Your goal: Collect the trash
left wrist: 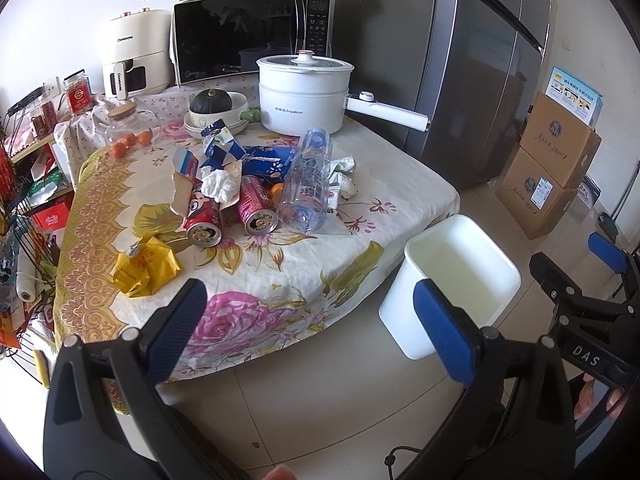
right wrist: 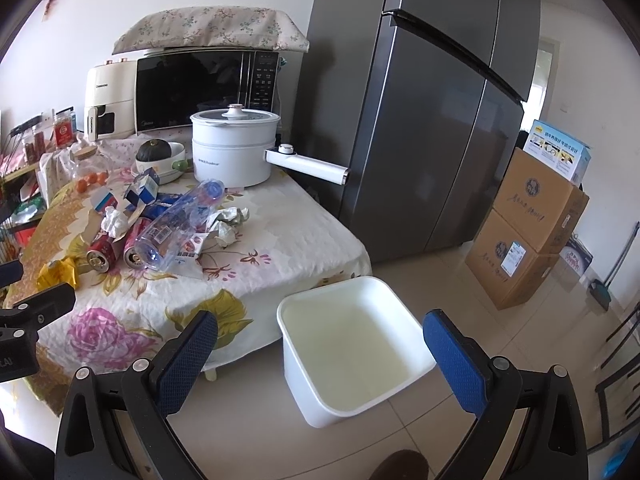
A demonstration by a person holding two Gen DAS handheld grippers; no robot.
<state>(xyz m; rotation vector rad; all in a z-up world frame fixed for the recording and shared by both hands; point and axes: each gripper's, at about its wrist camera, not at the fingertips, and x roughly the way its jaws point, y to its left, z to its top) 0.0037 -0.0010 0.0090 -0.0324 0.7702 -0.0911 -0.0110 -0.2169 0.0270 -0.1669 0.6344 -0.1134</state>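
Trash lies in a pile on the floral tablecloth (left wrist: 280, 280): a clear plastic bottle (left wrist: 306, 184), two red cans (left wrist: 204, 220) (left wrist: 256, 210), crumpled white tissues (left wrist: 218, 184), blue cartons (left wrist: 222, 148) and a yellow wrapper (left wrist: 146, 268). A white empty bin (left wrist: 460, 276) stands on the floor right of the table; it also shows in the right wrist view (right wrist: 352, 352). My left gripper (left wrist: 310, 328) is open and empty, short of the table's near edge. My right gripper (right wrist: 320, 356) is open and empty, above and in front of the bin. The pile shows at left in the right wrist view, with the bottle (right wrist: 180, 224).
A white electric pot (left wrist: 304, 92), a bowl with a dark squash (left wrist: 212, 104), a jar (left wrist: 128, 128), a microwave (left wrist: 248, 36) and an air fryer (left wrist: 134, 56) stand at the table's back. A grey fridge (left wrist: 472, 64) and cardboard boxes (left wrist: 552, 168) stand to the right. A wire rack (left wrist: 24, 184) is at left.
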